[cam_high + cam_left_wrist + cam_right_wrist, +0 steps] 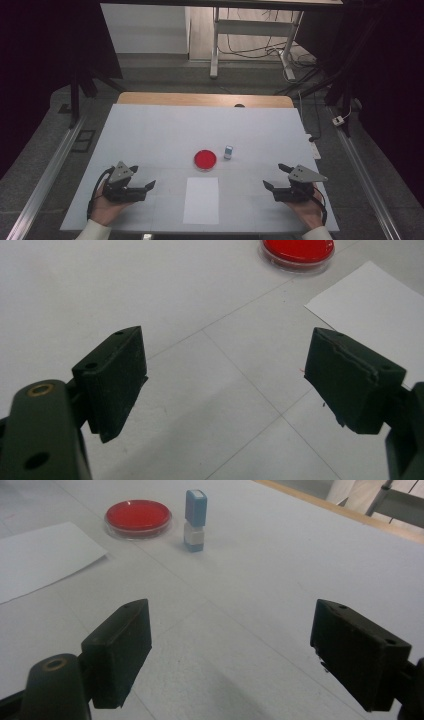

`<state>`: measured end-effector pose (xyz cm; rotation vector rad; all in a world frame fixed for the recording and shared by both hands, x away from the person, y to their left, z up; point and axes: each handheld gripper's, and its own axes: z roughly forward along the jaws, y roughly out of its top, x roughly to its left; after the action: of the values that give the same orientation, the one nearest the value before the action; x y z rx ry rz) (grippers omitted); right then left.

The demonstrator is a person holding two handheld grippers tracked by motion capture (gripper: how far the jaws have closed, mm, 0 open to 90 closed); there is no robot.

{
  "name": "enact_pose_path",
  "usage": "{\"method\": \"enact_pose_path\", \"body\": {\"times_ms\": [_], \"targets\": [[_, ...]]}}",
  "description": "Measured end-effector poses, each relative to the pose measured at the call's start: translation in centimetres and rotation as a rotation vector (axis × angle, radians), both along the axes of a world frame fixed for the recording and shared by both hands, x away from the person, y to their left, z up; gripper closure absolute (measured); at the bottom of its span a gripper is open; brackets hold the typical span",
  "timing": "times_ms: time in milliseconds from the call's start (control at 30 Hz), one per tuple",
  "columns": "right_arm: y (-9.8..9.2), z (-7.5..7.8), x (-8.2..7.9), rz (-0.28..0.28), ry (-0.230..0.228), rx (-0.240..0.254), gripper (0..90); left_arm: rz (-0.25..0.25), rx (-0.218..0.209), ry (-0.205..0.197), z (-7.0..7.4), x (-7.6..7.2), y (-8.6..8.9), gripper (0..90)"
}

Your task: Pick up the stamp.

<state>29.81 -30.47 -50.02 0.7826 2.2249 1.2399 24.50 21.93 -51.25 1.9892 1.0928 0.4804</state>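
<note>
While both hands rest low at the near edge of the table (150, 125), nothing has been picked up, so I judge the work to be at its very start, before any reach. At the left, the left gripper (142, 178) lies close to the white surface with its jaws spread wide and nothing between them; its own view looks past the pads toward the red ink pad (297, 251) and the corner of the sheet of paper (370, 305). Moving toward the middle, the sheet of paper (201, 200) lies flat between the two hands, near the front edge. Just beyond it sits the red ink pad (205, 159), round and shallow, and just beside that to the right stands the small stamp (228, 152), upright and apart from the pad, blue on top and white below in the right gripper view. At the right, the right gripper (275, 176) also stands wide and empty, aimed roughly at the stamp (195, 520). The next move likely calls for the right gripper to travel forward and close squarely on the narrow stamp without tipping it.
</note>
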Motion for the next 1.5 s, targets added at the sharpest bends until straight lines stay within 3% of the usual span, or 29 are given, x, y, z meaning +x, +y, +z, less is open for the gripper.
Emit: {"method": "enact_pose_path", "body": {"times_ms": [533, 1067, 1500], "targets": [[-0.4, -0.8, 0.6, -0.009, 0.039, 0.023, 20.2, 0.003, -0.003, 0.01, -0.2, 0.0, -0.4, 17.2], [-0.2, -1.1, 0.5, -0.018, 0.022, 0.024, 21.6, -0.012, 0.01, 0.01, -0.5, 0.2, -0.9, 17.3], [0.1, 0.1, 0.9, -0.019, 0.015, 0.05, 23.5, -0.014, 0.014, 0.016, -0.6, 0.2, -1.0, 17.3]]}}
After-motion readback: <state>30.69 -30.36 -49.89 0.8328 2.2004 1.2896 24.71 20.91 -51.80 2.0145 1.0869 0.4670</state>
